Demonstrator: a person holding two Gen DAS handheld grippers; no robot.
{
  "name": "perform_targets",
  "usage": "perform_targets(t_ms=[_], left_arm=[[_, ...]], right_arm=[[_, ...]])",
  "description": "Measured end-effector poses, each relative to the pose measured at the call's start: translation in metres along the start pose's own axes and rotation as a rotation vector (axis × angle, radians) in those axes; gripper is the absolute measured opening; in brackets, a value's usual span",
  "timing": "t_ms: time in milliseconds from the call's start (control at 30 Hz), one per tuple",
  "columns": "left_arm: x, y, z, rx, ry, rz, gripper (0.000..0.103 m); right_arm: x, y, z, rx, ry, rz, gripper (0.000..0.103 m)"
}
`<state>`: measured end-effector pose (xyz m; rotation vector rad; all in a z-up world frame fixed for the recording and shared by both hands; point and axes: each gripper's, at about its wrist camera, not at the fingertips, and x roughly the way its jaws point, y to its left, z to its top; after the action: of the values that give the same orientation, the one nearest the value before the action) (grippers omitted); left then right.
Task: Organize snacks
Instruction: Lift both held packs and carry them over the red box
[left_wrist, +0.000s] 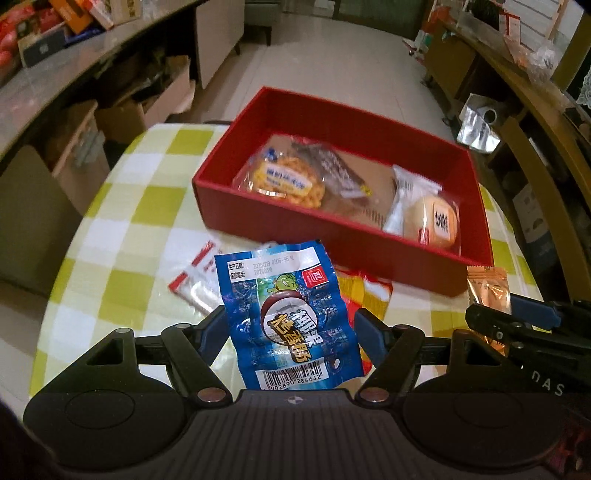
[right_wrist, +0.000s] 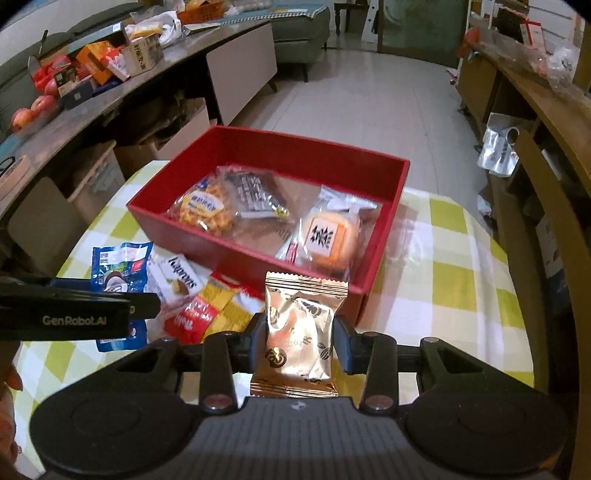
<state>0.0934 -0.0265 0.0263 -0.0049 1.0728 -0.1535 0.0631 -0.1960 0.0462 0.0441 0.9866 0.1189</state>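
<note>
My left gripper (left_wrist: 291, 328) is shut on a blue sausage packet (left_wrist: 288, 314), held upright above the table just in front of the red box (left_wrist: 280, 225). Over to the right, my right gripper (right_wrist: 299, 339) is shut on a gold foil packet (right_wrist: 299, 332), near the box's front right corner (right_wrist: 362, 295). Inside the box lie a yellow crispy snack (right_wrist: 205, 210), a dark wrapped bar (right_wrist: 255, 195) and a round pastry in clear wrap (right_wrist: 328, 236). The gold packet (left_wrist: 487, 291) also shows at the right edge of the left wrist view.
A white packet (right_wrist: 181, 277) and a red-and-yellow packet (right_wrist: 210, 310) lie on the green-checked tablecloth (right_wrist: 443, 258) in front of the box. The round table's edge curves off at the left (left_wrist: 66, 258). A wooden chair (right_wrist: 535, 177) stands to the right, cardboard boxes (left_wrist: 147, 110) on the floor beyond.
</note>
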Motion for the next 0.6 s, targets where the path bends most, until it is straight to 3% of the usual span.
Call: perform_targets(t_ms=[600], left_arm=[[0.017, -0.016, 0.056, -0.029, -0.065, 0.002, 0.078]], right_arm=[[0.024, -0.019, 0.049, 0.042, -0.069, -0.022, 0.047]])
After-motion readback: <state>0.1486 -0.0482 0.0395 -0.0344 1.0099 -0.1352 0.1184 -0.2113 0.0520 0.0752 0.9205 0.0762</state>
